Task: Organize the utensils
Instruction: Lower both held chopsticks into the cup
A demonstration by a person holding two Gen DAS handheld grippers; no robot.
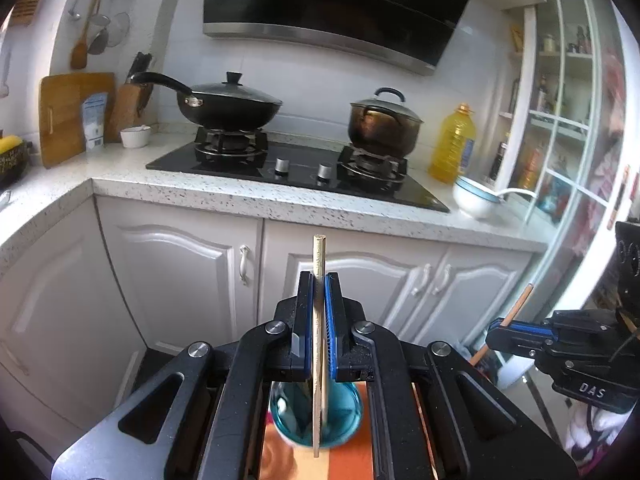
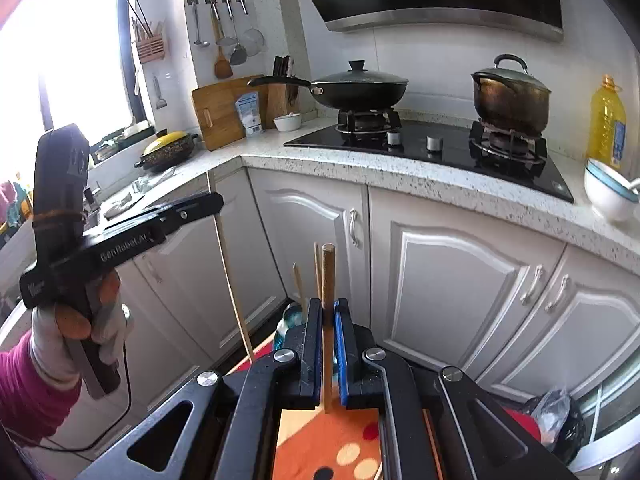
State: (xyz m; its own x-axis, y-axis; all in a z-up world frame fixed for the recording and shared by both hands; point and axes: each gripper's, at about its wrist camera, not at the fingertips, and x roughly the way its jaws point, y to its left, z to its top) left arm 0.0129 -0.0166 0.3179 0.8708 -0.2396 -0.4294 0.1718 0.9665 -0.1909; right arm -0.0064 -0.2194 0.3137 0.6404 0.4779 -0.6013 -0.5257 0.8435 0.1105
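I am clamping my left gripper [image 1: 319, 280] tight on a pale chopstick [image 1: 319, 256], its blue pads pressed against both sides. The stick is standing upright between the fingers, its square end poking up above the tips and its lower end hanging down below them, in front of a blue glass cup [image 1: 316, 412] that is sitting under the jaws on an orange patterned surface [image 1: 348, 460].

I am also pinching my right gripper [image 2: 329, 304] shut on a browner chopstick [image 2: 328, 276], likewise upright between the pads, with its round end above the fingertips. Just to the left of those tips, two more chopsticks [image 2: 298, 284] are sticking up from the cup [image 2: 290, 318]. Further left, my gloved left hand [image 2: 80, 320] is gripping the other tool's handle.
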